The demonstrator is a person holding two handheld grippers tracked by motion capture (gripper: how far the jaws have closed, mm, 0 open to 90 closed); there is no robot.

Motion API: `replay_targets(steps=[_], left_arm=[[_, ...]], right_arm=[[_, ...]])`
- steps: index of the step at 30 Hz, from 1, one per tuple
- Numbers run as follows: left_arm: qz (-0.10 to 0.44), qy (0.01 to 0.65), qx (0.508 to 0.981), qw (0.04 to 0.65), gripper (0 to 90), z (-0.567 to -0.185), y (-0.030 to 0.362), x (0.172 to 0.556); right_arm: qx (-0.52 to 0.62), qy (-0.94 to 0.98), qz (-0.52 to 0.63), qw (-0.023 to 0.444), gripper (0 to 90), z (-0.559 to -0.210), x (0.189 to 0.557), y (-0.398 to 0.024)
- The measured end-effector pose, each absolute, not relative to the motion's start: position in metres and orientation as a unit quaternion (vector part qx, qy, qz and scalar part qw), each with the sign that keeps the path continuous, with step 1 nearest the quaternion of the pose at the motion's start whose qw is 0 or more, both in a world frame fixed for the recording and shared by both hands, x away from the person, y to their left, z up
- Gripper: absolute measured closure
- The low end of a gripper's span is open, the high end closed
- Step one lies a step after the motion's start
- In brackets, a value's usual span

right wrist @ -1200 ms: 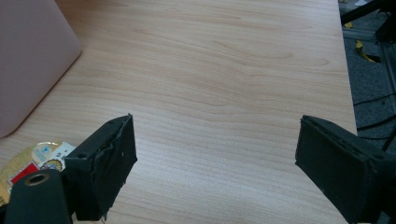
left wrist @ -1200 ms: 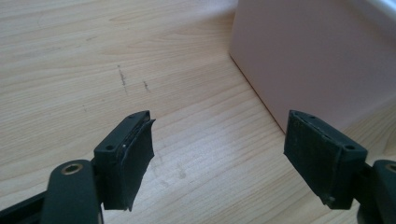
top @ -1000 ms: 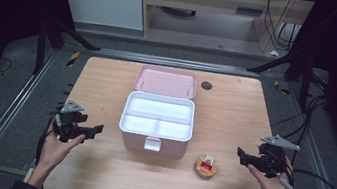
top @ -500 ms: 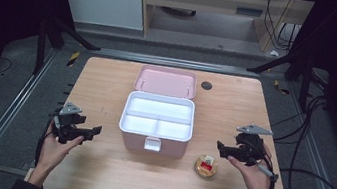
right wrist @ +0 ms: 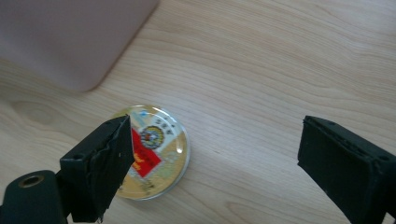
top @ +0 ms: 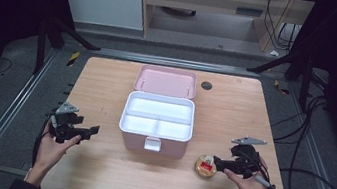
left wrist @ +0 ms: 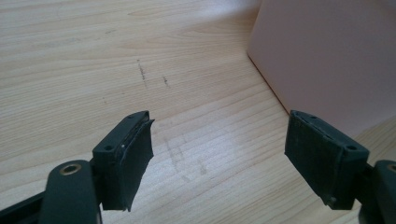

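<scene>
High view: one round gold disc [top: 206, 166] lies on the table [top: 107, 85], at 4 o'clock off the pink box [top: 157, 124], just clear of its front corner. Box count: one, lid thrown back, its three white compartments bare. Nothing stowed yet; by my reading the grasp itself is not yet made. Right gripper [top: 219, 161] sits at the disc's 3 o'clock, jaws wide apart. Left gripper [top: 93, 130], one, jaws also spread, idle at the box's 9 o'clock.

Your high view looks forward and down over whole table [top: 106, 90]. Your gripper views sit low, close to wood — left faces pink box [left wrist: 327, 56] wall, right shares box corner with it.
</scene>
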State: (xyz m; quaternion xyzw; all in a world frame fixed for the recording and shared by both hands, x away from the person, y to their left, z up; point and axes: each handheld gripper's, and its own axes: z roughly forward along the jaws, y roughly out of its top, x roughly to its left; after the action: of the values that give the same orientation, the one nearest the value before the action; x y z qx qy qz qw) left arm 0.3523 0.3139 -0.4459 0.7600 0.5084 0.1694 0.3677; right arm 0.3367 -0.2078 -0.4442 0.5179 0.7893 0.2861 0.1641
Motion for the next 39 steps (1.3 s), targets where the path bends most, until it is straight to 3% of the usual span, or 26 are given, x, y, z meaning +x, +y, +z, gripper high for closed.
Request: replay_targets(steps=[14,34,39], left_arm=[[0.165,0.499,0.779,0.343,21.6,-0.455,0.301,0.354],[0.167,0.496,0.781,0.341,21.5,-0.454,0.3,0.355],[0.167,0.496,0.782,0.339,21.5,-0.454,0.299,0.355]], right_arm=[[0.491,0.824,0.256,0.117,12.1,-0.446,0.336,-0.173],[0.473,0.859,0.161,0.107,12.2,-0.479,0.349,-0.14],[0.476,0.86,0.154,0.097,16.1,-0.483,0.352,-0.141]])
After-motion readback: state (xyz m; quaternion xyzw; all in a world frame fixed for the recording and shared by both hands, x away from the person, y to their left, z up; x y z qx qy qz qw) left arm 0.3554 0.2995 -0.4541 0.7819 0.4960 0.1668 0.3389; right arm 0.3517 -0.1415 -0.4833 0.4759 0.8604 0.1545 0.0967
